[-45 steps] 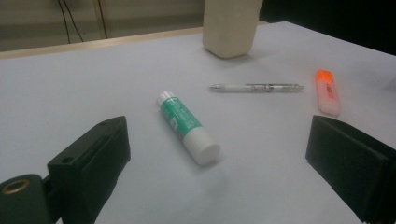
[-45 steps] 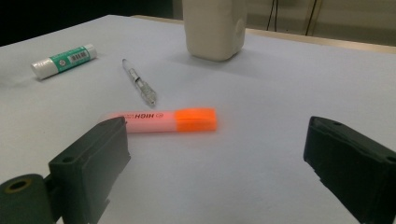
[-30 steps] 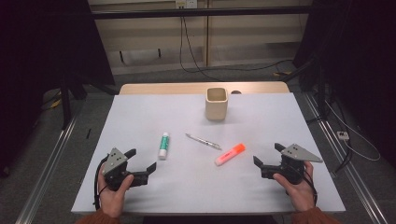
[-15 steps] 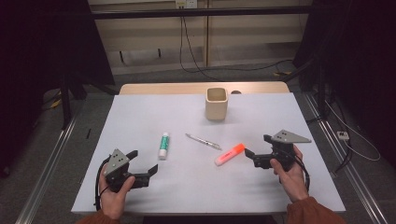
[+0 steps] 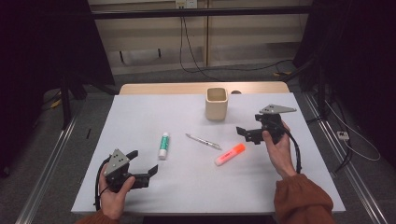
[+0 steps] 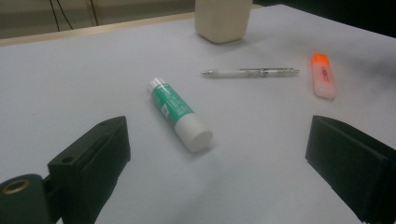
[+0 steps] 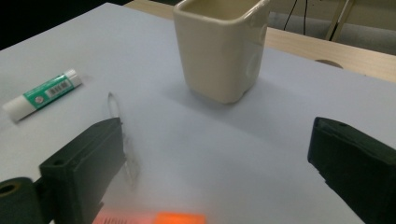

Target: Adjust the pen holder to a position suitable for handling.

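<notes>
- Since the earlier high-view frames, the right gripper had travelled from the table's near right corner inward and away from the person, ending above the orange highlighter; the left gripper had stayed near the near left corner.
- The right gripper's two black jaws stood wide apart with nothing between them; its own view looked past them at the square cream ceramic cup (slightly blurred).
- The orange highlighter with its translucent cap lay flat on the white table, right of centre, just below and in front of the right gripper, untouched.
- The left gripper's jaws were likewise spread wide and empty, pointing toward the green-and-white glue stick.
- That glue stick lay on its side left of centre, well apart from the highlighter.
- A thin clear pen lay between the glue stick and the highlighter, touching neither.
- The cream cup stood upright near the far edge, close to the strip of bare wood there.
</notes>
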Demonstrator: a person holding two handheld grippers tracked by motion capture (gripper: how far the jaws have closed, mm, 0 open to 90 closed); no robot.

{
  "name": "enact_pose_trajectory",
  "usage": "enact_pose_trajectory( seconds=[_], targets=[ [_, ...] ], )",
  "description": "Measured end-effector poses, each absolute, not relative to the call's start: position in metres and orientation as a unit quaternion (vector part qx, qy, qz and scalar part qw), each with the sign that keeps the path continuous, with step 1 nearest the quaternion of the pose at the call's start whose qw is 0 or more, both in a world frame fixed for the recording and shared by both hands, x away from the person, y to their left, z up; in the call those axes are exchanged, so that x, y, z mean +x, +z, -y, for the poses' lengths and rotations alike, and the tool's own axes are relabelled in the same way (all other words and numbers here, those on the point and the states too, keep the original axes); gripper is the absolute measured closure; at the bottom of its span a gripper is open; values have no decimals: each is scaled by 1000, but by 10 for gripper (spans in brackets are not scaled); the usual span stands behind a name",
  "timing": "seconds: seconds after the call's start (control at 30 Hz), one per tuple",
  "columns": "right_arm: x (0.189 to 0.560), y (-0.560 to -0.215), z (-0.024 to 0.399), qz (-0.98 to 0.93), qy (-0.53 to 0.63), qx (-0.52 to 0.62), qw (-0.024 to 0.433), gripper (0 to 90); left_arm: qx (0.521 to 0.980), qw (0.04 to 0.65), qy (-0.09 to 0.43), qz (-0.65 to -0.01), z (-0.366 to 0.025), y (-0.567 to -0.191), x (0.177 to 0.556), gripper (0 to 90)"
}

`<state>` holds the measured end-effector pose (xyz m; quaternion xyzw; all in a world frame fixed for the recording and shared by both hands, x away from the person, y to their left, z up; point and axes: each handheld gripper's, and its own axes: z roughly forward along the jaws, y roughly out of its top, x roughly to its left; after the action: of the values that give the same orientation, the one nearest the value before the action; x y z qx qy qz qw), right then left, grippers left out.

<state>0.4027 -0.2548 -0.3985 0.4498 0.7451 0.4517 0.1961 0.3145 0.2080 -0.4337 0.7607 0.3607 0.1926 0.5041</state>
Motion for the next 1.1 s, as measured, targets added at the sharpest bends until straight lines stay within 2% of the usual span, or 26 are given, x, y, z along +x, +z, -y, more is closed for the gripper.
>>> enact_pose_trajectory(
  seconds=[0.1,0.17,0.27,0.83,1.1],
  targets=[
    [413,-396,252,-753,444,444,199,87,762,503,193,-361,-208,-434,314,64],
    [428,-390,248,-761,452,425,190,67,761,503,192,-363,-208,-434,314,65],
    [441,-384,244,-759,454,424,193,115,761,503,193,-362,-210,-434,314,64],
    [501,-370,236,-770,441,421,186,179,763,505,188,-357,-208,-434,315,64],
    [549,-374,227,-788,418,418,172,238,764,503,184,-360,-207,-435,316,64]
  ],
)
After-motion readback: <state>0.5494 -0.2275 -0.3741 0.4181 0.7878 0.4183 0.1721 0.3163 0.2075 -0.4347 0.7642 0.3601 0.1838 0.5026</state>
